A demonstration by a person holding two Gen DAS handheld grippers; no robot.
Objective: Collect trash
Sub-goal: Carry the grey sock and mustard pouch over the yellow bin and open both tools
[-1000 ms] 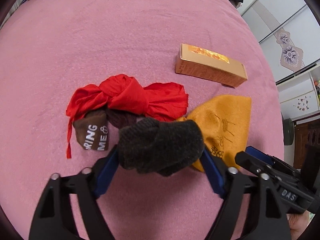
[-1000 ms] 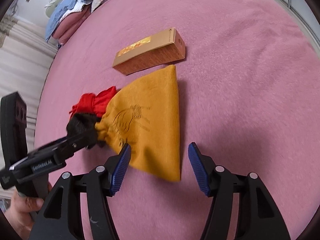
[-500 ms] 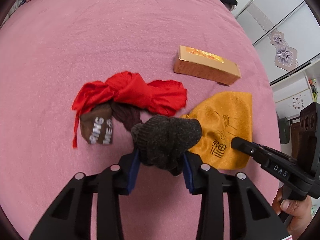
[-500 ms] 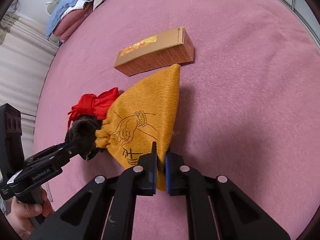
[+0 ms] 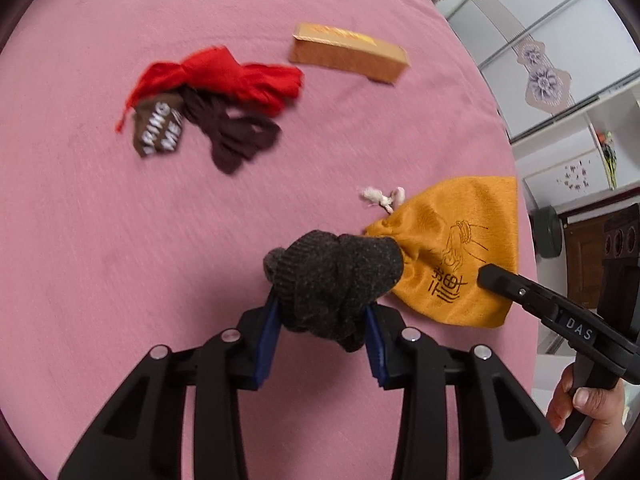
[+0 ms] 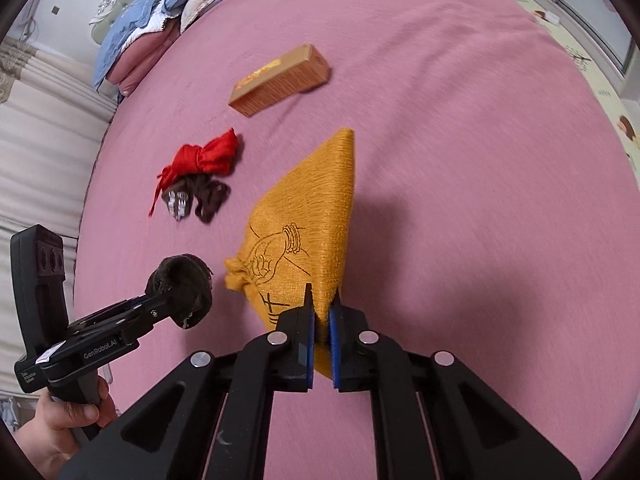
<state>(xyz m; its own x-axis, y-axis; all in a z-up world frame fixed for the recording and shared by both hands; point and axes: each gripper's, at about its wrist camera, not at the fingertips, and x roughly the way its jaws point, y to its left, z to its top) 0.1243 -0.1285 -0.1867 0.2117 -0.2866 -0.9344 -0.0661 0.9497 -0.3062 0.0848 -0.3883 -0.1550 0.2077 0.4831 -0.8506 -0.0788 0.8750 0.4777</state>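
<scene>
Likely a home bedroom: pink bedspread point(image 6: 460, 160), pillows point(image 6: 160, 12), wardrobe point(image 5: 532, 40).

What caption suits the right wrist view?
Right tongs pinch the yellow pouch; left tongs hold a dark sock.

Pink-covered bed point(image 6: 460, 128), carrying a tan cardboard box point(image 6: 280, 80) as landmark. Nearer than the box, to its left: red cloth point(image 6: 204, 158), touching a dark brown cloth with white lettering point(image 6: 196, 196). Nearer and to its right: an orange drawstring pouch point(image 6: 308, 220). Pillows point(image 6: 160, 12) piled far beyond the box.
</scene>
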